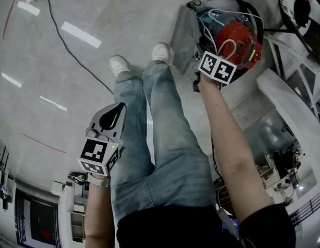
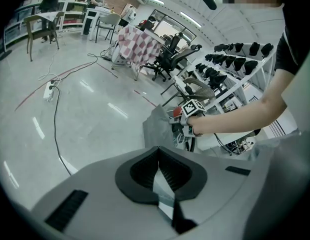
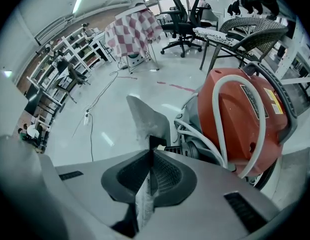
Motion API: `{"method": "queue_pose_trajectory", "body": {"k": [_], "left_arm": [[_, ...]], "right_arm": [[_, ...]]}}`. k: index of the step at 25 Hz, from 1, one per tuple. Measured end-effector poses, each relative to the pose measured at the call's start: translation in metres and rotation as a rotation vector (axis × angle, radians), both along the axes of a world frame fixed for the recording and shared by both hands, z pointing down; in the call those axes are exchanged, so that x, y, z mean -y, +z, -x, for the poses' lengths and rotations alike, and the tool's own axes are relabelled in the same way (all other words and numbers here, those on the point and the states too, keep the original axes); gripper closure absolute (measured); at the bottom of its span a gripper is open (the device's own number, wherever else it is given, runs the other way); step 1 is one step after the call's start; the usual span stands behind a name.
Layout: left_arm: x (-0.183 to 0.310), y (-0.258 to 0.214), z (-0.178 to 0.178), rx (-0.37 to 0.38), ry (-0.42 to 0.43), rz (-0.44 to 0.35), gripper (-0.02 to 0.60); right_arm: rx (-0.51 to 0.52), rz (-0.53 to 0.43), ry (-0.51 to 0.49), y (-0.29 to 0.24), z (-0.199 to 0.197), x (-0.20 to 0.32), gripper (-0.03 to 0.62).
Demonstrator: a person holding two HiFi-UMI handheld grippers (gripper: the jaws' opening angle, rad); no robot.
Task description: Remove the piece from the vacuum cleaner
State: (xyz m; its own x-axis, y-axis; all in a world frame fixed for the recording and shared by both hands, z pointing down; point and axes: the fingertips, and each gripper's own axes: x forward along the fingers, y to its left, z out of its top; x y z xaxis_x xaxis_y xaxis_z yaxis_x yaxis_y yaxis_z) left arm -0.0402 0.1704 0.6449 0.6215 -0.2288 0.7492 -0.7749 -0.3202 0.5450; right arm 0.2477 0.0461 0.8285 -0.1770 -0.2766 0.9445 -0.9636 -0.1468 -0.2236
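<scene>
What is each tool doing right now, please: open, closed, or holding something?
Left tool: closed, holding nothing.
Right tool: closed on the grey piece beside the vacuum cleaner.

Left hand-held gripper (image 2: 158,156), jaws together

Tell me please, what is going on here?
A person stands over a red vacuum cleaner on the floor, holding a claw in each hand. The right claw is shut on a flat grey piece at the machine's side. The left claw is shut on nothing and hangs apart from the machine. Whether the piece is already free of the machine cannot be told.
</scene>
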Motion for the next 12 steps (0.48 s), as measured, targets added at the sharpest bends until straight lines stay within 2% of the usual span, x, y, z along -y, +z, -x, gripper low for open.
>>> {"method": "queue_pose_trajectory", "body": {"k": [12], "left_arm": [[-0.003, 0.0032, 0.0103, 0.004, -0.015, 0.01, 0.563]], "right_arm": [[0.025, 0.007, 0.018, 0.0026, 0.0063, 0.0015, 0.542]]}}
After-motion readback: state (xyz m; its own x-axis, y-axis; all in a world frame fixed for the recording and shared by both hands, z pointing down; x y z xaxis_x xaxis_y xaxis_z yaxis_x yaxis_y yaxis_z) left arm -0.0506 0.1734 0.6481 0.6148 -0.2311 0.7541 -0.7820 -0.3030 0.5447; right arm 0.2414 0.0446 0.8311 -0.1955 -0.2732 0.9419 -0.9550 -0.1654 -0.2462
